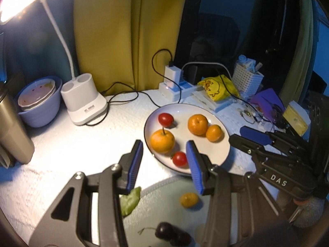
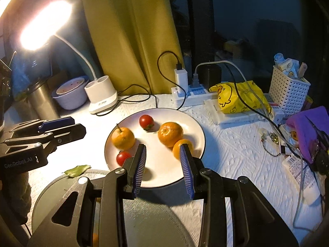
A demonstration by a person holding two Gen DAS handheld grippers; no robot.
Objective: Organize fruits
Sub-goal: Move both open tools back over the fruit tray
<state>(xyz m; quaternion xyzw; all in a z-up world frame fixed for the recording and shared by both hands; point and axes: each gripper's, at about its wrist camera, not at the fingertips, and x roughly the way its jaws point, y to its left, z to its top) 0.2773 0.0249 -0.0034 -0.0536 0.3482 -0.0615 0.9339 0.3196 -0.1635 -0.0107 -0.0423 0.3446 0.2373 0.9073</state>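
A white dark-rimmed plate (image 1: pixel 207 156) (image 2: pixel 162 173) holds three oranges (image 1: pixel 162 141) (image 1: pixel 197 124) (image 1: pixel 214 133) and two cherry tomatoes (image 1: pixel 165 119) (image 1: pixel 179 159). My left gripper (image 1: pixel 164 144) hovers over the plate's near edge, open, with nothing between its blue pads (image 1: pixel 135 164). In front lies a grey round dish (image 1: pixel 164 210) (image 2: pixel 154 216) with a small orange (image 1: pixel 189 199), dark cherries (image 1: pixel 170 233) and a green leaf (image 1: pixel 129 201) at its rim. My right gripper (image 2: pixel 162 146) is open and empty above the plate's near side, beside the smallest orange (image 2: pixel 177 148). Each gripper shows at the edge of the other's view.
A white desk lamp base (image 1: pixel 84 100) and stacked bowls (image 1: pixel 39 100) stand at the back left, a steel cup (image 1: pixel 12 131) further left. Behind the plate lie a power strip (image 2: pixel 191 92) with cables, a yellow bag (image 2: pixel 238 96), a white basket (image 2: pixel 287 90) and purple clutter (image 2: pixel 308 127).
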